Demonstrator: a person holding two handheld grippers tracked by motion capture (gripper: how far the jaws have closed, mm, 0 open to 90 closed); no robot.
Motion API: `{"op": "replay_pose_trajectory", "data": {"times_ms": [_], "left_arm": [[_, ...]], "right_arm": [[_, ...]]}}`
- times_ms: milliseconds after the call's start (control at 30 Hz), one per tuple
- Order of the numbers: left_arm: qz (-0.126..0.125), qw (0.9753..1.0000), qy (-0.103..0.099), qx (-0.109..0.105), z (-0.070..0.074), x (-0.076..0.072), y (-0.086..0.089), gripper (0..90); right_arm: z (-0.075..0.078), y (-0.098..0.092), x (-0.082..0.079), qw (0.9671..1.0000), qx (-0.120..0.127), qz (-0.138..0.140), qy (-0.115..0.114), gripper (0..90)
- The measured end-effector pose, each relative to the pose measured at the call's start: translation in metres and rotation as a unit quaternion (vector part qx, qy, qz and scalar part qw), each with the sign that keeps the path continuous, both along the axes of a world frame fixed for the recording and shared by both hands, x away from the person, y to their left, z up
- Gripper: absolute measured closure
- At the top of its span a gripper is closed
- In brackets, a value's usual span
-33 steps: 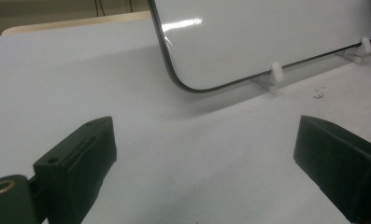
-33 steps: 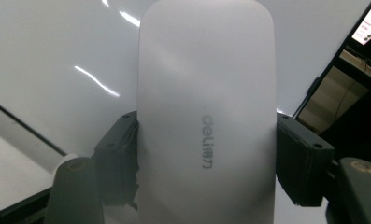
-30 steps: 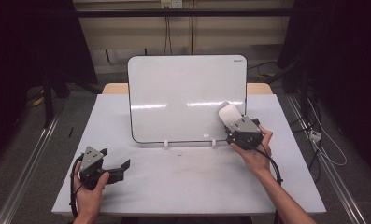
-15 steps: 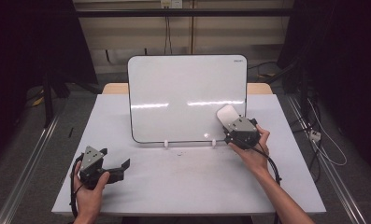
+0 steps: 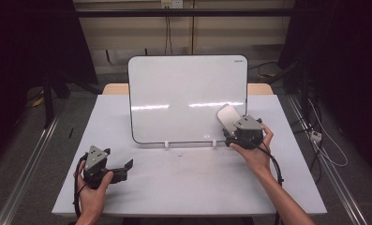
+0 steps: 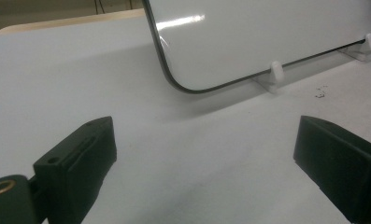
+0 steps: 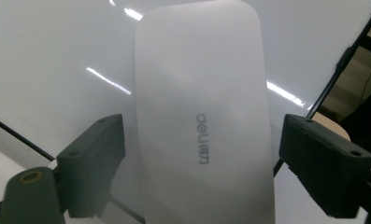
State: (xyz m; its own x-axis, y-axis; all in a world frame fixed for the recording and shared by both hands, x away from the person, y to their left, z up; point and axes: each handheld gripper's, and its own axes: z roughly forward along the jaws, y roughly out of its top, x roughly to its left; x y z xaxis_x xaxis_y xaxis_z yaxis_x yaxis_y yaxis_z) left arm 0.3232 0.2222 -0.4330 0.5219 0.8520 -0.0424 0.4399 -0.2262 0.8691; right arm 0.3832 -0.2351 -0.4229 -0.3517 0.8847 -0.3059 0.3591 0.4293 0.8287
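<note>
Counter [image 5: 183,183]: white top, w/ a wood edge showing behind it. Mostly bare in front.
Whiteboard [image 5: 183,98]: stands tilted back at the far middle of the counter, on two small white feet [image 6: 275,73]. Dark thin rim, round corners. Wiped clean, just light glare streaks on it.
Eraser [image 7: 204,116]: white, long, round ends, grey "deli" word on its back. It sits flat vs the whiteboard, at the board's lower right part. In the high view it is the pale block [image 5: 229,118] just above the right hand.
Right hand-held gripper [image 5: 242,133]: at the right side of the counter, right up by the board. Eraser is between its two black jaws, but in the right gripper view there is a gap on both sides, so can't tell if they pinch it or just sit round it.
Left hand-held gripper [image 5: 122,168]: low at the front left of the counter, well apart from the board. Jaws spread wide, nothing between them but bare counter.
Specks [image 6: 319,93]: a few tiny dark bits on the counter near the board's feet.
In the way: the eraser hides much of the board in the right gripper view.
Around: dark room, metal rails [image 5: 19,183] on the floor at both sides, cables [image 5: 326,145] on the floor at right.
</note>
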Motion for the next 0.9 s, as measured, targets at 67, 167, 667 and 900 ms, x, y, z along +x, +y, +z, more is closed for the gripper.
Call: {"op": "replay_pose_trajectory", "data": {"times_ms": [67,167,667,900], "left_arm": [[-0.002,1.0000,0.000,0.001,0.000,0.000,0.000,5.9],[-0.003,1.0000,0.000,0.000,0.000,-0.001,0.001,5.9],[-0.002,1.0000,-0.002,-0.006,0.000,-0.002,0.003,6.0],[0.000,0.9999,0.001,-0.012,-0.002,0.000,0.006,5.9]], "right_arm": [[0.001,-0.001,-0.001,1.0000,0.008,0.001,0.001,10.4],[0.003,0.000,-0.001,0.9998,0.017,0.002,-0.001,6.2],[0.013,-0.005,-0.002,0.9970,0.073,0.015,0.020,6.3],[0.017,-0.011,-0.004,0.9954,0.093,0.005,0.023,6.8]]}}
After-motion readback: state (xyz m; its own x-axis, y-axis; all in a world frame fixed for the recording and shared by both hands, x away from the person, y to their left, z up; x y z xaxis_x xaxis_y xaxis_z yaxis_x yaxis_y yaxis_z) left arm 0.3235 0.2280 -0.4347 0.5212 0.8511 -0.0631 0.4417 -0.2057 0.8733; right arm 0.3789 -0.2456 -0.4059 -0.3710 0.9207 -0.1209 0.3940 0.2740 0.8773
